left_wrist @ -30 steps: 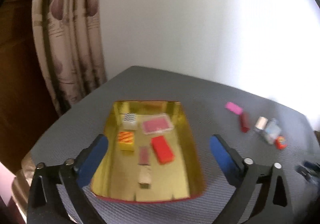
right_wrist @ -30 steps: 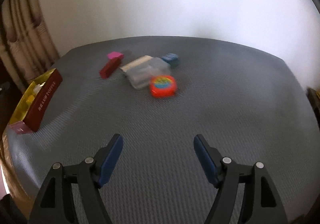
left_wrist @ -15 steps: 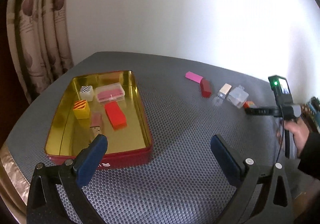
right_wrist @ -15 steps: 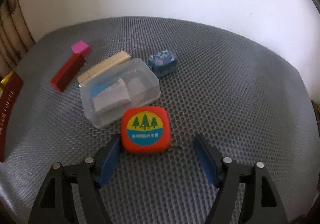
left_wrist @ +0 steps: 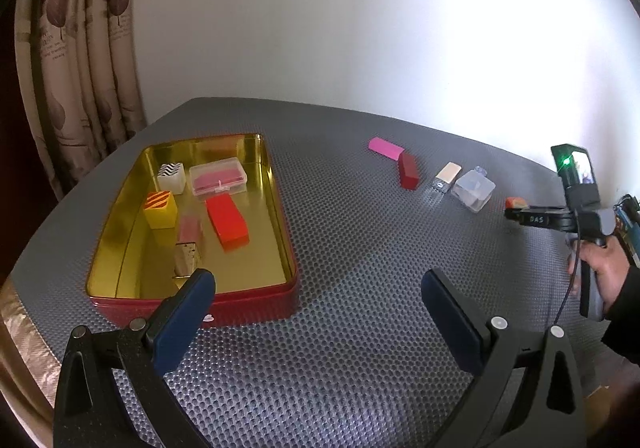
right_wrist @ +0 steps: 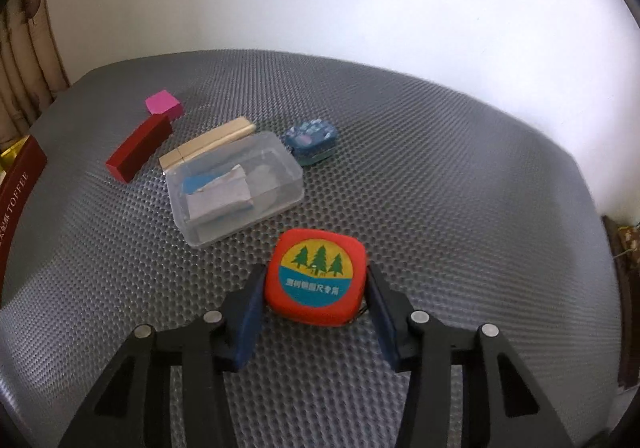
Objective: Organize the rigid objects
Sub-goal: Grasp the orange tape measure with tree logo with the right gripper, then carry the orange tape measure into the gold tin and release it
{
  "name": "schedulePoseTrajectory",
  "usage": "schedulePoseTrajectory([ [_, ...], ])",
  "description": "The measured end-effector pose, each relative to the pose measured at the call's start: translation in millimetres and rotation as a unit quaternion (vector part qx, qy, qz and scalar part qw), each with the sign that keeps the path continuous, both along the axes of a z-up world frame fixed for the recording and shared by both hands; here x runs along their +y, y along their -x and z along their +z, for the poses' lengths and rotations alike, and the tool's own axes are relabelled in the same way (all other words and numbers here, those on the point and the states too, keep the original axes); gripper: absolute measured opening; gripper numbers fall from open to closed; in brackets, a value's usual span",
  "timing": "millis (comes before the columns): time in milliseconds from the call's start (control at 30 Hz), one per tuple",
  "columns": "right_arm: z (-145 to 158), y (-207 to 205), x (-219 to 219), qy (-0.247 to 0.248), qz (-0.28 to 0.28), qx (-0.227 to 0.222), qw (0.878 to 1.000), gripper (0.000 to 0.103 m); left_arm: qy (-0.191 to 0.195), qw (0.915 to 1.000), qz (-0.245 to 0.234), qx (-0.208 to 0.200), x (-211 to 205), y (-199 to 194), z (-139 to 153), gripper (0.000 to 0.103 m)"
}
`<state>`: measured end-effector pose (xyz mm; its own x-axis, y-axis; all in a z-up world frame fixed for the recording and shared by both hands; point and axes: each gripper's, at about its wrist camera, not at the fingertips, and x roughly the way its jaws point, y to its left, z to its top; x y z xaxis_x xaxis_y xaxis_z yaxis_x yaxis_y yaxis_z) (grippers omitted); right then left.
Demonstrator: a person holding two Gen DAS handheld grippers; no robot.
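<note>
Grey honeycomb mat (right_wrist: pixel 440 175) covers table, white wall behind; loose pieces lie right of tin, sorted ones inside it

Right gripper (right_wrist: pixel 314 288) nearest: blue pads pressed on both flanks of orange tape measure (right_wrist: pixel 316 280), flat on mat, likely gripped for carry to tin

Clear plastic box (right_wrist: pixel 236 187) just beyond, contents blurry

Dark red block (right_wrist: pixel 138 147), pink block (right_wrist: pixel 162 103), blue patterned tin (right_wrist: pixel 312 141) farther; cream piece half hidden behind box

Left gripper (left_wrist: pixel 316 288) wide apart, empty, near gold-lined tin (left_wrist: pixel 280 207)

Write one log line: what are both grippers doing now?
left gripper: open, hovering near tin | right gripper: shut on tape measure | on mat
</note>
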<state>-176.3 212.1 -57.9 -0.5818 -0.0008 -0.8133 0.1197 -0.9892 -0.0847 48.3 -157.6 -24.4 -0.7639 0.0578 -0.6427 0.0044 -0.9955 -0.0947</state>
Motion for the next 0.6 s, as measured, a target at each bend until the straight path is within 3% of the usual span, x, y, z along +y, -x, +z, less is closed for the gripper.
schedulePoseTrajectory([
  [300, 53.1, -8.4, -29.2, -0.034, 0.001, 0.061, 0.998, 0.049, 0.003, 0.9997, 0.013, 0.02, -5.3, -12.0, 12.7, 0.102],
  [600, 101.0, -17.0, -76.1, -0.027, 0.034, 0.097, 0.994, 0.049, -0.001, 0.9994, 0.025, 0.024, -14.2, -19.3, 16.9, 0.102],
])
